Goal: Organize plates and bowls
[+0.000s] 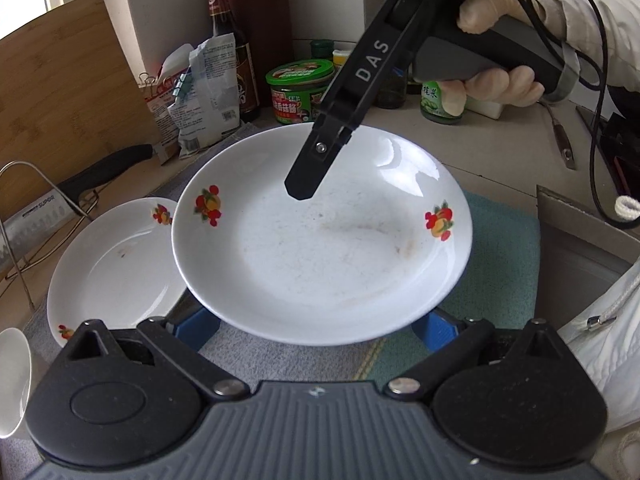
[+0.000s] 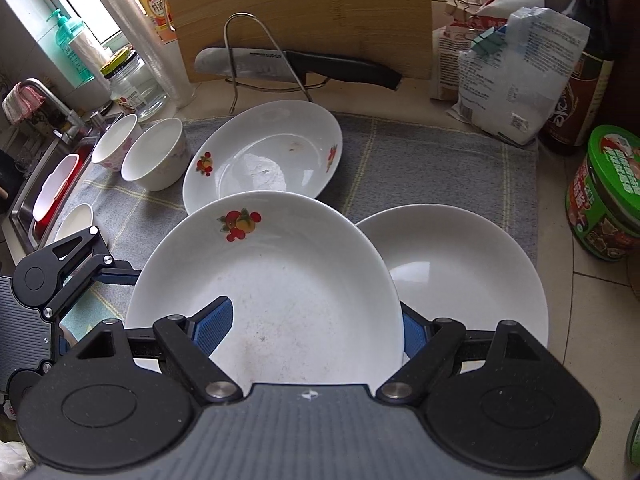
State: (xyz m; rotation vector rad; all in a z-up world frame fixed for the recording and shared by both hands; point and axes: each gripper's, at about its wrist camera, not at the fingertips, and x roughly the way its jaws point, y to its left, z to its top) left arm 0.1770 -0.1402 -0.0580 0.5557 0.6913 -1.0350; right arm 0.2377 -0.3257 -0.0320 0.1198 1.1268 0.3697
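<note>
A white plate with fruit prints [image 1: 320, 240] [image 2: 276, 288] is held above the cloth. My right gripper [image 2: 316, 328] is shut on its rim, one blue pad [image 2: 214, 326] over the plate and the other under it. My left gripper [image 1: 316, 328] is open, its blue pads [image 1: 198, 326] under the plate's near edge. A second fruit-print plate [image 1: 116, 264] [image 2: 264, 156] lies on the cloth, and a plain white plate [image 2: 460, 276] lies under the held one's right side. Three white bowls [image 2: 154, 154] stand at the left.
A striped cloth [image 2: 420, 168] covers the counter. A knife [image 2: 300, 66] rests on a wire rack before a bamboo board [image 2: 296, 12]. Bags, a sauce bottle [image 2: 580, 80] and a green tin [image 2: 604, 192] stand at the right. The sink [image 2: 44, 184] is at the left.
</note>
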